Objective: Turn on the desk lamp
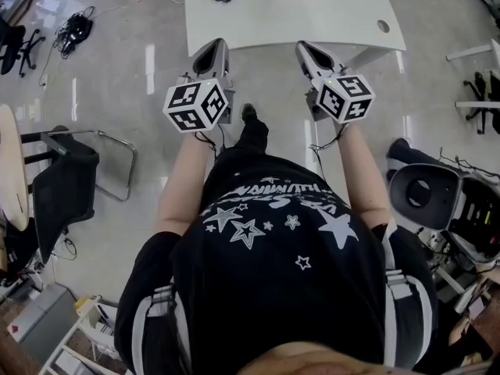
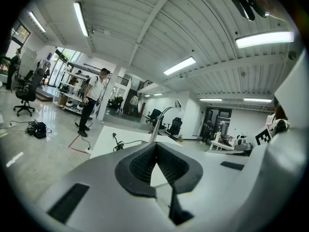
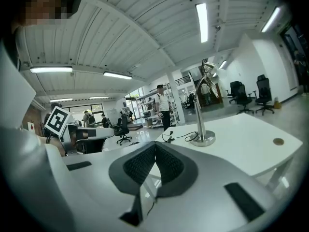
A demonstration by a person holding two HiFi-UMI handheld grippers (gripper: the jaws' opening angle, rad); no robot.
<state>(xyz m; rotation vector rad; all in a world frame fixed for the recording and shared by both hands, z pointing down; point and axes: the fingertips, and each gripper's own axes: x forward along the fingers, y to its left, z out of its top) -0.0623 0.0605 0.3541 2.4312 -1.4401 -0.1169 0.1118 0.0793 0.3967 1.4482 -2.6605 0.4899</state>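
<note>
approach step; nothing touched yet. your left gripper [image 1: 213,47] and right gripper [image 1: 306,51] are both clenched on nothing, held short of the white desk [image 1: 328,18]. the chrome gooseneck desk lamp [image 3: 202,115] stands toward the desk's far side. next, i judge: step in and bring a closed tip to its switch (not visible in any view).

The right gripper [image 3: 155,145], jaws together, faces the desk lamp [image 3: 199,116]

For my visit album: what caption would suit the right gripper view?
The shut, empty right gripper points toward a silver desk lamp standing on a white table.
</note>
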